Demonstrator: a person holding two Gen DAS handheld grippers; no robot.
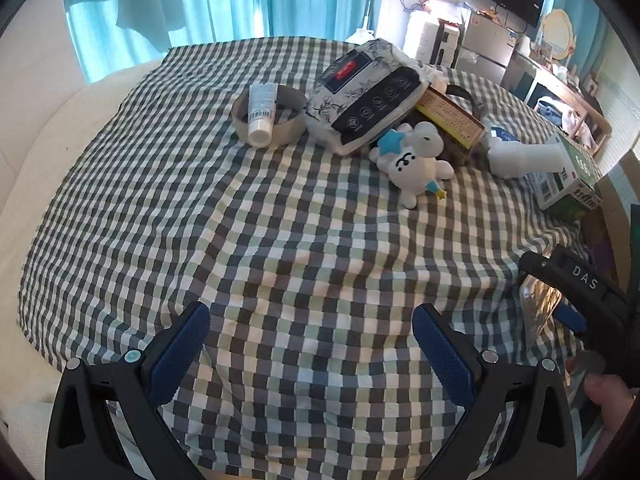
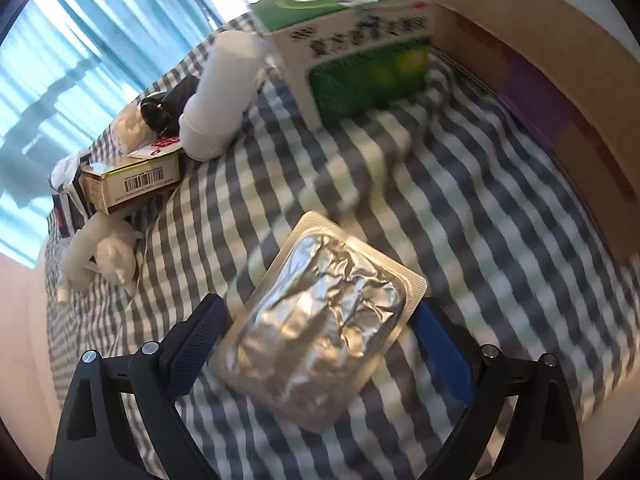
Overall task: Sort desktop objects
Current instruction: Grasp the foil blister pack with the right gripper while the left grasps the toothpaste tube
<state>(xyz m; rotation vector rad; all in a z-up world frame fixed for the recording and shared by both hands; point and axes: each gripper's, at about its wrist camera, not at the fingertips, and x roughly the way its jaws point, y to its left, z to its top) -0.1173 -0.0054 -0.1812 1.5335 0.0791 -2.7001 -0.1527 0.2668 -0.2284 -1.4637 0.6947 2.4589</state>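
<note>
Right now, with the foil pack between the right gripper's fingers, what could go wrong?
1. The silver foil pack is crumpled and flat, and it lies between the right gripper fingers at a slant. It could slip or twist out.
2. The cardboard box wall stands close on the right. A swing that way might catch the pack's corner.
3. The green medicine box and white bottle lie just ahead. Pushing forward could knock them.
</note>
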